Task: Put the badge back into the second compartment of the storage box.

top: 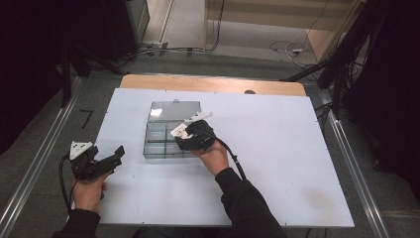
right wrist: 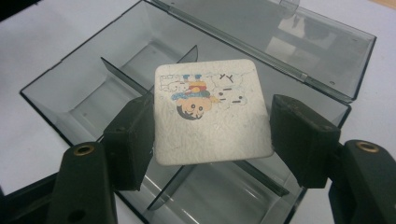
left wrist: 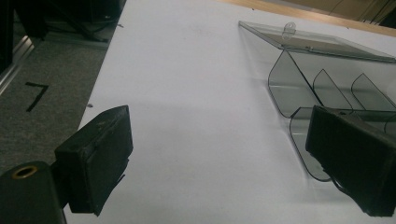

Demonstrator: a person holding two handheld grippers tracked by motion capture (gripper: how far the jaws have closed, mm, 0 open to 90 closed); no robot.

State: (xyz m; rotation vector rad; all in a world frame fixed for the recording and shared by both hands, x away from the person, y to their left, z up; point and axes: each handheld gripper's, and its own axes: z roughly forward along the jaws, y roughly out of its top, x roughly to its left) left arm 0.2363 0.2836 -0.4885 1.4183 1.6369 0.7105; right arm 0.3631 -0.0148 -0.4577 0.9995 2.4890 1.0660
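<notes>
White tabletop (top: 277, 148) lying bare right of the compartment box (right wrist: 93, 93); right gripper (right wrist: 210, 135) clamping a cartoon card (right wrist: 212, 116) above it, far compartments seemingly hidden; left gripper (left wrist: 219, 158) gaping apart.

This looks like a lab recording bay: a white board-topped wooden table (top: 277, 148) stands on grey carpet between silver aluminium floor rails (top: 29, 173), with black curtains (top: 391, 89) at the sides and loose black cables (top: 198, 49) trailing behind.
</notes>
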